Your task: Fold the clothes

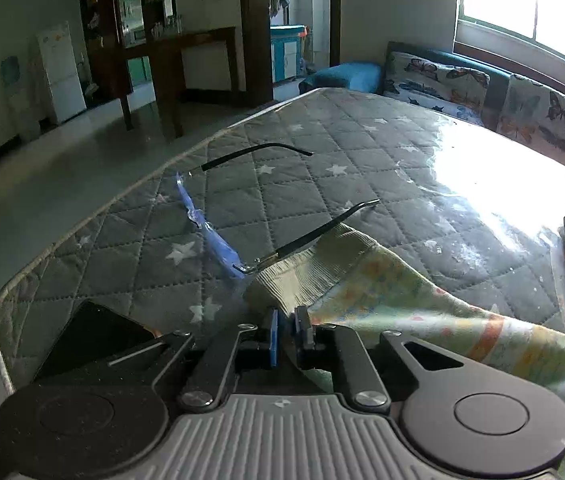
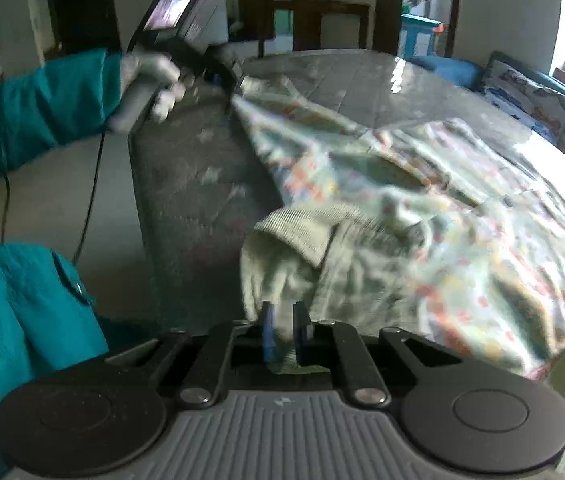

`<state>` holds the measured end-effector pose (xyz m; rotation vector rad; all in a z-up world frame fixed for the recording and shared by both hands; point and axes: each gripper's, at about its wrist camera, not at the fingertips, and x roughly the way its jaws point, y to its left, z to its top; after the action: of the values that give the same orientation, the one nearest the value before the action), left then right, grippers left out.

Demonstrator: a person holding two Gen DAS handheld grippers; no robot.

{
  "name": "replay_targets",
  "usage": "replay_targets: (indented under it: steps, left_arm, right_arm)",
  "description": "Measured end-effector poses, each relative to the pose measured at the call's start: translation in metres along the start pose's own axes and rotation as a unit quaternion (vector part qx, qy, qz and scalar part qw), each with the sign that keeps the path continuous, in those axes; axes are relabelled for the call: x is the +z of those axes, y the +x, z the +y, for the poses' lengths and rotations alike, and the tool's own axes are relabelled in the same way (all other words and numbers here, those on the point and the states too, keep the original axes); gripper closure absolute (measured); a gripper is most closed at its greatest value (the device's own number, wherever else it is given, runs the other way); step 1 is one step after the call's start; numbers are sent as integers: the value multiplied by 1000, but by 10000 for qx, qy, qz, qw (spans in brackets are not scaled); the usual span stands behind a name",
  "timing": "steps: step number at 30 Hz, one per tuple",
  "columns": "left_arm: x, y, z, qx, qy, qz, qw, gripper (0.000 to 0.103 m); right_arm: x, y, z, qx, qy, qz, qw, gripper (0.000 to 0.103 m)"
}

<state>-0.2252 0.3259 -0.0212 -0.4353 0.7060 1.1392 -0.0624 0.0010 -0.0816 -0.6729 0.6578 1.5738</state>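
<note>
A pale floral garment [image 2: 422, 208] with ribbed cuffs lies spread and rumpled on the grey quilted mattress [image 1: 322, 152]. My left gripper [image 1: 287, 322] is shut on the garment's edge just behind a ribbed cuff [image 1: 302, 264]. In the right wrist view the left gripper [image 2: 238, 80] shows at the far end of the garment, held by a hand. My right gripper [image 2: 284, 328] is shut on the garment next to another ribbed cuff [image 2: 294, 232]. The cloth stretches between the two grippers.
A pair of glasses [image 1: 242, 216] lies on the mattress just ahead of the left gripper, and a dark phone [image 1: 94, 336] lies near the mattress corner. Butterfly-print cushions [image 1: 482, 92] line the far side. My teal sleeve [image 2: 42, 108] is at the left.
</note>
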Motion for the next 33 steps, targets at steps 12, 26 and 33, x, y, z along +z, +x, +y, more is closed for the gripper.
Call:
replay_targets:
  steps: [12,26,33]
  left_arm:
    - [7,-46,-10,-569,155,-289,9978,85]
    - [-41,-75,-151,-3392,1679,401,9248,80]
    - [-82,-84,-201,-4061,2385,571,8803,70]
  right_arm:
    - [-21,2,-67,-1199,1242,-61,9850,82]
    - [-52,-30,-88,-2076,2070,-318,9555,32]
    - [-89,-50,-110,-2590,2692,-342,9270,26]
